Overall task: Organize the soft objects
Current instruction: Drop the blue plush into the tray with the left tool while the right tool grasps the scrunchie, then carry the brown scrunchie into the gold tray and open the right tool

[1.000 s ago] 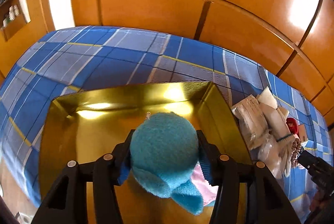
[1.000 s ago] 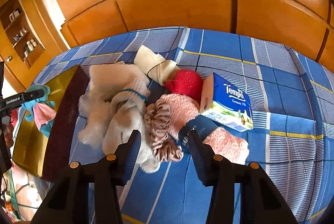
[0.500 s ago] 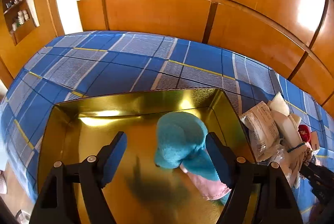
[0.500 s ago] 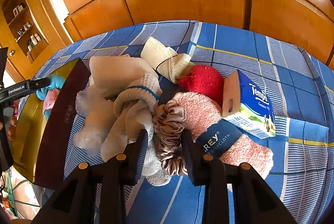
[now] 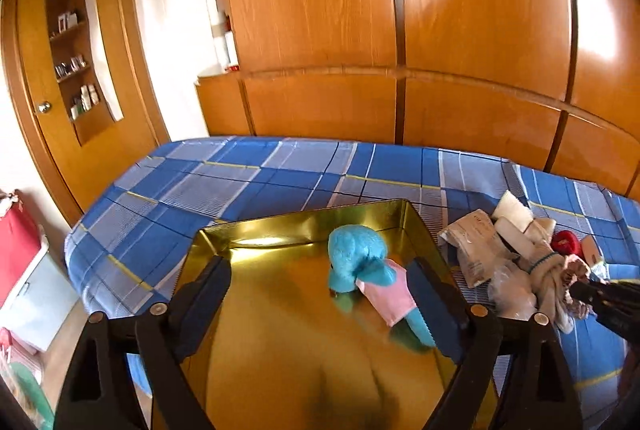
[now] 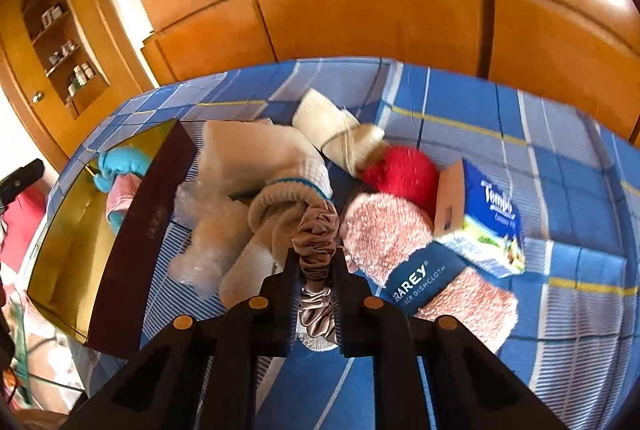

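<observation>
A blue plush toy [image 5: 360,258] in a pink shirt lies in the gold tray [image 5: 280,310], near its right wall. My left gripper [image 5: 320,294] is open and empty above the tray, pulled back from the toy. My right gripper [image 6: 316,258] is shut on a brown satin scrunchie [image 6: 318,234] at the front of a pile of soft things on the blue plaid bedcover [image 6: 560,330]. The pile holds white socks [image 6: 276,226], a pink dishcloth [image 6: 384,234] with a blue band, a red pompom [image 6: 400,173] and a cream roll [image 6: 332,125]. The toy also shows in the right wrist view [image 6: 120,165].
A Tempo tissue pack [image 6: 488,222] lies right of the pile. A clear plastic bag [image 6: 204,230] lies between the pile and the tray's dark outer wall [image 6: 140,230]. Wooden wardrobe panels [image 5: 440,69] stand behind the bed. The right gripper shows at the right edge of the left wrist view [image 5: 608,306].
My left gripper let go of the blue plush toy into the tray and drew back and up. My right gripper moved in and closed on the scrunchie.
</observation>
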Tool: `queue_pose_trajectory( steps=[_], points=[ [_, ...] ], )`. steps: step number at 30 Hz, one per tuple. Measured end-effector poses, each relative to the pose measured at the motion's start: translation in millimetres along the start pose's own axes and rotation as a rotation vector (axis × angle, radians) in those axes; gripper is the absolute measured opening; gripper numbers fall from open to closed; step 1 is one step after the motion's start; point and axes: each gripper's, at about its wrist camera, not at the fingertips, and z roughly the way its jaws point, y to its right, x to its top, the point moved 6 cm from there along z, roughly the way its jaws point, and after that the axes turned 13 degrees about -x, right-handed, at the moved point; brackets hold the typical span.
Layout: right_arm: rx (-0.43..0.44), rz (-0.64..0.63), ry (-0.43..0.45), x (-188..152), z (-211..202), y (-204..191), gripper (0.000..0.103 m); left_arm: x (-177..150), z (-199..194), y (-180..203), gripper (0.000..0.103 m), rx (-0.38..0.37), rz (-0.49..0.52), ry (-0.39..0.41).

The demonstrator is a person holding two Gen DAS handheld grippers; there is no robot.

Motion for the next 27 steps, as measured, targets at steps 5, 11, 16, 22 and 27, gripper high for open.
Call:
queue_pose_trajectory(
  steps=[5,11,16,22,27],
  points=[
    [0.02,-0.023,0.032,1,-11,-7,0.013,-8,-26,7,0.093,0.008,-0.015,0.027],
    [0.073,-0.062,0.047,1,-20,-24,0.013,-15,-41,11,0.093,0.039,-0.02,0.035],
    [0.097,-0.091,0.041,-4,-21,-36,0.013,-20,-46,10,0.093,0.057,-0.018,0.033],
    [0.105,-0.107,0.036,-7,-21,-42,0.013,-22,-48,8,0.093,0.067,-0.016,0.028],
    [0.127,-0.106,0.037,-7,-23,-46,0.013,-25,-48,6,0.093,0.073,-0.016,0.02]
  ],
)
